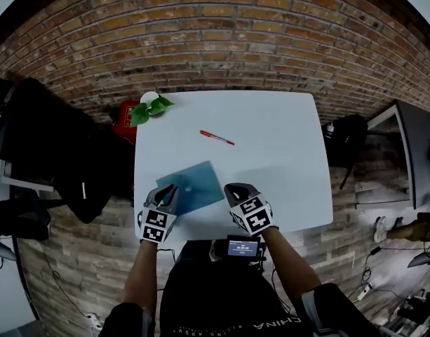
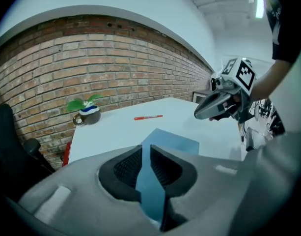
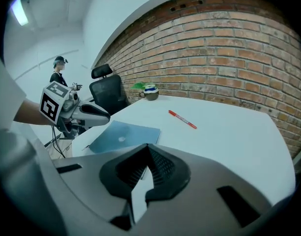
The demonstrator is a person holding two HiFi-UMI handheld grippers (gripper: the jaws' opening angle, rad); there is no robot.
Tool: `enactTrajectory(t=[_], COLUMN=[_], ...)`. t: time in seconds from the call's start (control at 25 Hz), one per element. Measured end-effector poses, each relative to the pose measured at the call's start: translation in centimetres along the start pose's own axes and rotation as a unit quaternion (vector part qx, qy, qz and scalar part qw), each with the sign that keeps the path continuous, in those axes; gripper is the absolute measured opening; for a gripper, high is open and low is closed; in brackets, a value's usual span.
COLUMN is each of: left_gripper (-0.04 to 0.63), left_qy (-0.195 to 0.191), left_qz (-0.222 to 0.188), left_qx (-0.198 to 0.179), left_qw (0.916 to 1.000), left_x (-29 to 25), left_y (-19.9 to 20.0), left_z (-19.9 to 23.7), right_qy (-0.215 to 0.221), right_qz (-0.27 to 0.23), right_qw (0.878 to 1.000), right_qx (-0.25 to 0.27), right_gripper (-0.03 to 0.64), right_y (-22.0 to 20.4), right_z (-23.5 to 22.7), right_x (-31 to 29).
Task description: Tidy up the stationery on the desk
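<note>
A blue notebook lies flat near the front edge of the white table. Further back lies a red pen. My left gripper hangs over the notebook's left front corner, its jaws a narrow crack apart with nothing between them. In the left gripper view the notebook shows through that crack of the left gripper. My right gripper is just right of the notebook, shut and empty. The right gripper view shows the right gripper, notebook and pen.
A mug with a green plant stands at the table's far left corner. A black office chair and a red object are left of the table, another dark chair to the right. A brick wall runs behind.
</note>
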State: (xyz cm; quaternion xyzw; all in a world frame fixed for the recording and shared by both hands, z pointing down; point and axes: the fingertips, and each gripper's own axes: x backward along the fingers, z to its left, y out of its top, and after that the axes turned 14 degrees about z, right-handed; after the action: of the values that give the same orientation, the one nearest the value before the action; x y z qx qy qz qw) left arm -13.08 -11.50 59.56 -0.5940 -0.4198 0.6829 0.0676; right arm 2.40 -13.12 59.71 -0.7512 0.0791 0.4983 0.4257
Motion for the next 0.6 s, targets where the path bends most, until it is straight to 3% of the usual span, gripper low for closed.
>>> enactTrajectory(t=[0.16,0.24,0.32,0.4,0.6], left_gripper=[0.111,0.121,0.127,0.127,0.127], left_qy=[-0.017,-0.017,-0.011,-0.004,-0.022], left_qz=[0.033,0.047,0.062,0.079,0.102], left_qx=[0.019,0.028,0.035,0.039,0.063], left_qw=[0.9991,0.9984,0.9974,0.9961,0.9926], left_x=[-0.6,-0.8,-1.0,-1.1,-1.2], left_y=[-3.1,-4.4,-5.7,-6.8,-9.0], left_z=[1.0,1.6,2.2,2.7,2.6], right_qy=[0.003,0.01,0.02,0.02,0.016], right_qz=[0.017,0.022,0.031,0.04,0.063], right_qw=[1.0,1.0,0.999,0.999,0.998], right_qx=[-0.007,-0.011,-0.015,-0.016,-0.024], right_gripper=[0.009,0.009,0.083,0.092,0.137], right_y=[0.2,0.6,0.6,0.4,-0.6], right_z=[0.6,1.1,1.4,1.5,1.6], right_x=[-2.4,-3.5,-4.6,-5.5,-6.9])
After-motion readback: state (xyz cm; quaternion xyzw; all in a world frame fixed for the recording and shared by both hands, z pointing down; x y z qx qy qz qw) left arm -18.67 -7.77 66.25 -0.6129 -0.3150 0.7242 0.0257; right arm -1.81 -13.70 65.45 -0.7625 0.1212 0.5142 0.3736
